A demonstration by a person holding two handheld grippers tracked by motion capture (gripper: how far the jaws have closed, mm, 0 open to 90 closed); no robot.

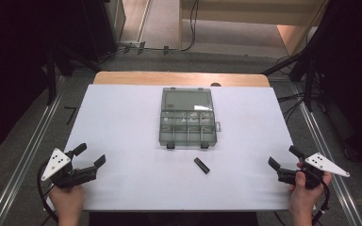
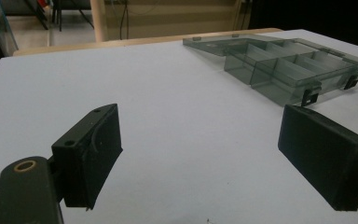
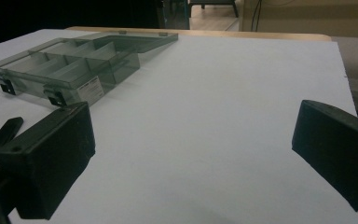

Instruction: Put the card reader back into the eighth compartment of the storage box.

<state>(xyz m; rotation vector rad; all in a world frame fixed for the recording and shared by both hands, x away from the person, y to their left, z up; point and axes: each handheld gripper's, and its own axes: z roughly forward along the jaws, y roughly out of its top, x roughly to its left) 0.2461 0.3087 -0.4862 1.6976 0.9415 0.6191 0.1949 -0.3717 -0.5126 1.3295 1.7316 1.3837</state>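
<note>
Both grippers wide open, empty, parked at the near corners; compartment box open mid-table.

Left gripper (image 1: 90, 157) and right gripper (image 1: 283, 157) each have jaws spread wide with nothing between them, both well apart from the smoky clear plastic organizer box (image 1: 188, 129). The box sits at the centre of the white table (image 1: 122, 117), lid (image 1: 186, 99) folded flat away from the person, 2 dark latches on the near edge. A small black bar (image 1: 201, 165) lies loose on the table just in front of the box, nearer the right gripper. Risks, judged: the bar lies flat and thin, so jaws coming in level could skid over it or shove it away; the box looks light, so a 1-sided nudge could slide it.
</note>
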